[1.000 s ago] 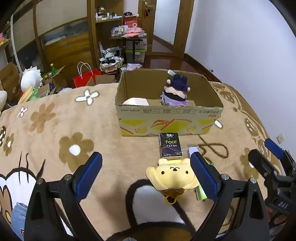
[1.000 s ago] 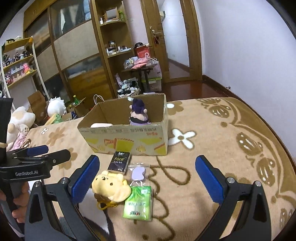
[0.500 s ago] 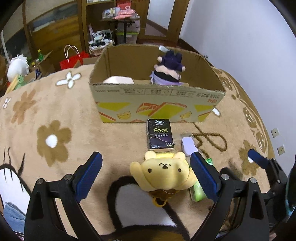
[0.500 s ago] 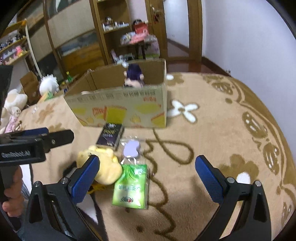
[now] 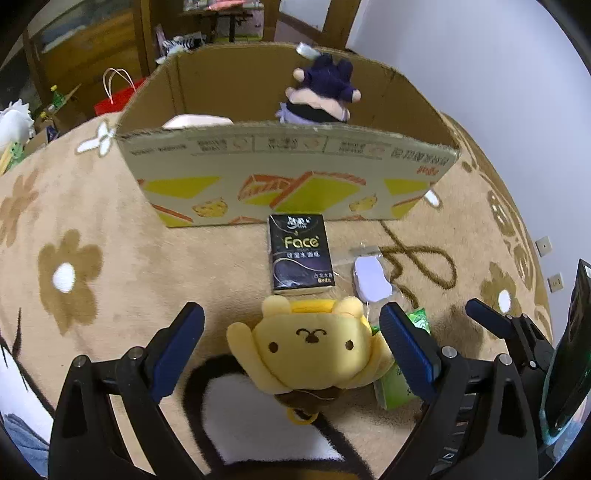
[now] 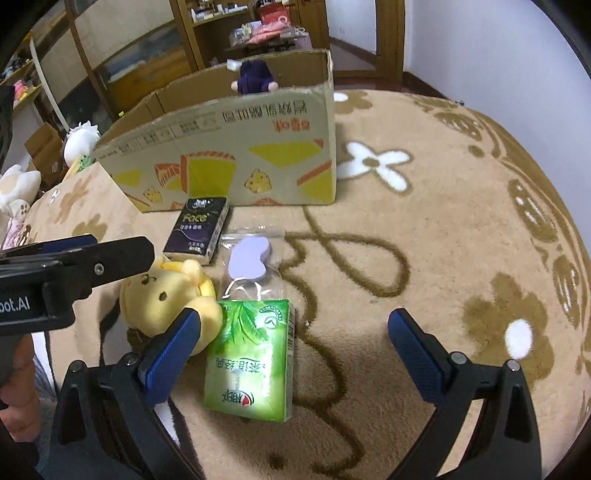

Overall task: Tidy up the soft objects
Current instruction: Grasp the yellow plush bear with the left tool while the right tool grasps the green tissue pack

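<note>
This is a room in a home, probably a bedroom. A soft beige blanket [image 6: 443, 229] with flower patterns covers the surface. Behind it stand wooden shelves [image 6: 221, 22] full of small household things, a wooden door frame [image 6: 388, 33], a red paper bag [image 5: 118, 99] and plush toys [image 6: 79, 136] beside cardboard boxes [image 6: 42, 147] on the floor.

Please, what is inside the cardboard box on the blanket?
Inside the cardboard box stands a plush doll with dark purple hair, against the far wall, and a white object shows at the left. The front wall covers the box floor and the lower parts of both.
</note>
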Motion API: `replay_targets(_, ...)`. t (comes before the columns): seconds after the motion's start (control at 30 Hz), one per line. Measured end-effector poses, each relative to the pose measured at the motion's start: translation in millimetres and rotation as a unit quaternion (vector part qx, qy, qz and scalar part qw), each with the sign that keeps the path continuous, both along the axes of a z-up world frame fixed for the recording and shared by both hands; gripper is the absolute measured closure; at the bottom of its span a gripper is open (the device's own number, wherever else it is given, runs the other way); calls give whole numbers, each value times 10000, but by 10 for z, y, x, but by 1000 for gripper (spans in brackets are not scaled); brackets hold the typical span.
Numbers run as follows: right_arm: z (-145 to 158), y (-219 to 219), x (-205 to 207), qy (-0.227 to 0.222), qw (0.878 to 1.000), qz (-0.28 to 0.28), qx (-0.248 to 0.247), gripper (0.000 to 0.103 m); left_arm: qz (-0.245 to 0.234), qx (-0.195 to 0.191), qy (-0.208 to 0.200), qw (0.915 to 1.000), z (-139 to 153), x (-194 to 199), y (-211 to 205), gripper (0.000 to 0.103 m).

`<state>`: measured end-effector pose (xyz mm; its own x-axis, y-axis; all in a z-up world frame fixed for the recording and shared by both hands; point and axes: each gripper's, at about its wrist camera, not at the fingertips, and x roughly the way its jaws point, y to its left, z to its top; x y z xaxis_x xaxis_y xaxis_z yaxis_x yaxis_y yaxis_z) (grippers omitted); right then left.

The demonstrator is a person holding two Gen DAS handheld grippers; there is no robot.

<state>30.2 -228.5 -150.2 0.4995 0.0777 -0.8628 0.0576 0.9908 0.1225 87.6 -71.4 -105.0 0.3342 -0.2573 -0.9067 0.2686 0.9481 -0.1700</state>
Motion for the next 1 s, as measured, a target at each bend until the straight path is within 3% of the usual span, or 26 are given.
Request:
replay_targets(0.43, -136, 80, 49, 253, 9996, 144, -27, 0, -330, 221, 472, 9981, -274, -13, -218, 8)
replay_targets(0.63, -164, 105, 48, 348, 9992, 211, -17, 0, -245, 99, 686, 9973, -335, 20, -210, 9)
replay_targets(1.0, -185, 162, 1, 530, 9978, 377, 94, 11, -247, 184, 700, 9971, -365, -2, -234, 14)
